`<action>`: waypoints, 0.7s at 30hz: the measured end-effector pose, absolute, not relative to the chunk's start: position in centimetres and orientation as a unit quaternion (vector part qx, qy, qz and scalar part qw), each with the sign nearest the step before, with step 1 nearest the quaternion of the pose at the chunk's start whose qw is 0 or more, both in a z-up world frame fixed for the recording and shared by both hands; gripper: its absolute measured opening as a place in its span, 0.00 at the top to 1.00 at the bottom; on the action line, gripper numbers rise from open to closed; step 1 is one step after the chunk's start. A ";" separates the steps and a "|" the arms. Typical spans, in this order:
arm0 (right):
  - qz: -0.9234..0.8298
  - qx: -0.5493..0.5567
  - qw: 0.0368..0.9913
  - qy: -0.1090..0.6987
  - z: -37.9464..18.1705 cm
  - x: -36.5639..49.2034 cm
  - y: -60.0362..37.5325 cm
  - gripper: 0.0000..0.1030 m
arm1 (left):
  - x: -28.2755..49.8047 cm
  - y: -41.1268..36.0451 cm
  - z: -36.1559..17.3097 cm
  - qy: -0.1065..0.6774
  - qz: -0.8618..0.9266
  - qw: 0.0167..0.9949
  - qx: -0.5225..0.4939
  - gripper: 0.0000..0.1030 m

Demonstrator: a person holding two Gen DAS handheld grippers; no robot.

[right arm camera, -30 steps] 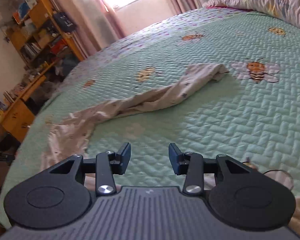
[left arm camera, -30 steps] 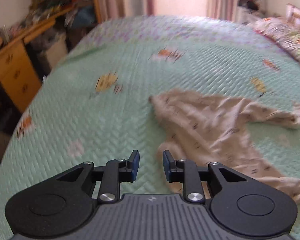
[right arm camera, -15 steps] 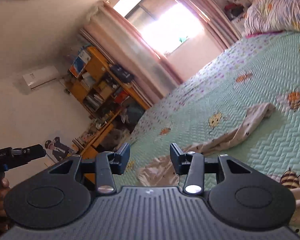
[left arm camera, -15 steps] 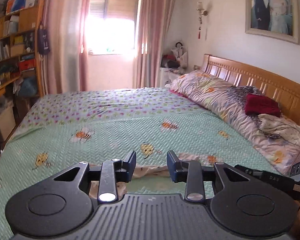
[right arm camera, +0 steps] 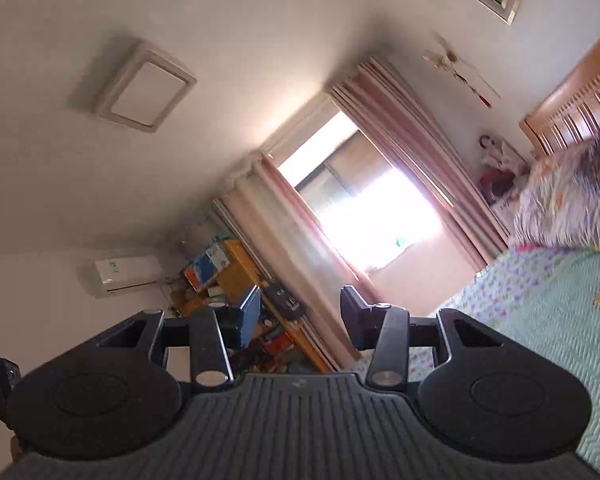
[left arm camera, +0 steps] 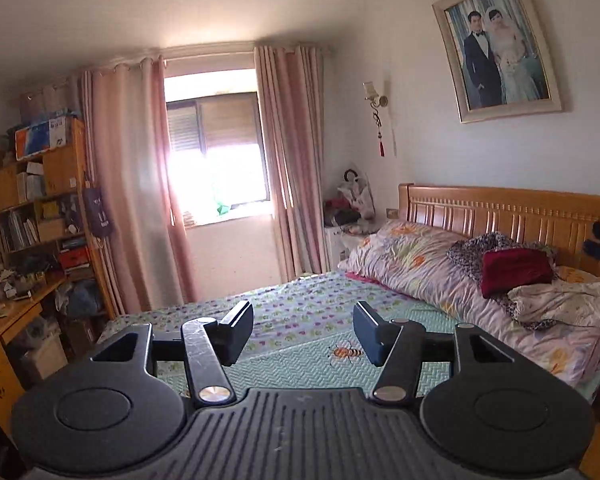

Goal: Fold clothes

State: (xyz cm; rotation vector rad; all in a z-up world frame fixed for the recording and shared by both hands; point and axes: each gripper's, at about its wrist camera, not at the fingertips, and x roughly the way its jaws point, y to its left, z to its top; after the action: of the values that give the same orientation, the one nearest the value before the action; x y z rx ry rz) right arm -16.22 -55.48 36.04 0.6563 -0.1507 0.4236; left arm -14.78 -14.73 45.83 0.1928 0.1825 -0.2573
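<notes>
Left gripper (left arm camera: 303, 330) raised and level, fingers (left arm camera: 238, 328) wide apart with nothing between them, pointed across the bed (left arm camera: 312, 368) toward the window (left arm camera: 220, 172) and pink curtains (left arm camera: 128, 184). Green bee-print quilt (left arm camera: 300, 372) shows in the gap and just past the fingertips; the clothing to fold is not visible in either view, so where it lies relative to the fingers can't be told, possibly below the frame. Pillows (left arm camera: 420, 264) and a dark red cloth (left arm camera: 516, 270) lie at the wooden headboard (left arm camera: 512, 208), well apart from the fingers. A framed photo (left arm camera: 500, 44) hangs on the wall above. Shelves (left arm camera: 40, 200) stand on the left. Right gripper (right arm camera: 300, 314) tilted hard, aimed up at the ceiling and the window (right arm camera: 372, 204), fingers (right arm camera: 250, 314) also spread and empty. Ceiling light panel (right arm camera: 144, 88) and air conditioner (right arm camera: 120, 274) are in view; quilt (right arm camera: 548, 312) only at the right edge, blurred. A small black part, maybe the other gripper, pokes in at far left (right arm camera: 0, 376).
</notes>
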 end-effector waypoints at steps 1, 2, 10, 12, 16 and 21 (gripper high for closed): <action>0.205 0.297 0.930 -0.073 36.7 -16.5 -55.1 0.48 | -15.3 -14.8 46.0 0.083 -0.124 0.984 0.096 0.31; 0.201 0.274 0.938 -0.069 37.3 -16.6 -54.5 0.41 | -15.8 -15.0 46.2 0.076 -0.120 0.985 0.096 0.22; 0.224 0.198 0.945 0.133 24.4 -8.5 -44.6 0.35 | -8.4 -6.6 30.6 0.259 -0.089 0.962 0.013 0.22; 0.213 0.176 0.940 0.199 18.6 -6.2 -41.2 0.35 | -6.1 -3.1 25.2 0.297 -0.047 0.954 -0.011 0.22; 0.202 0.176 0.914 0.303 8.3 -4.4 -36.1 0.35 | -1.8 5.5 15.2 0.370 0.015 0.921 -0.117 0.22; 0.187 0.206 0.890 0.362 1.8 -5.8 -34.2 0.35 | 4.0 12.6 4.6 0.427 0.068 0.875 -0.216 0.44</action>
State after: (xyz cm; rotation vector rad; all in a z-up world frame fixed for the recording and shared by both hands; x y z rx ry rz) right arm -5.78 -34.16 1.84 0.4280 0.7528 0.3876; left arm 4.00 12.58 4.61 -0.4510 0.8916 0.1429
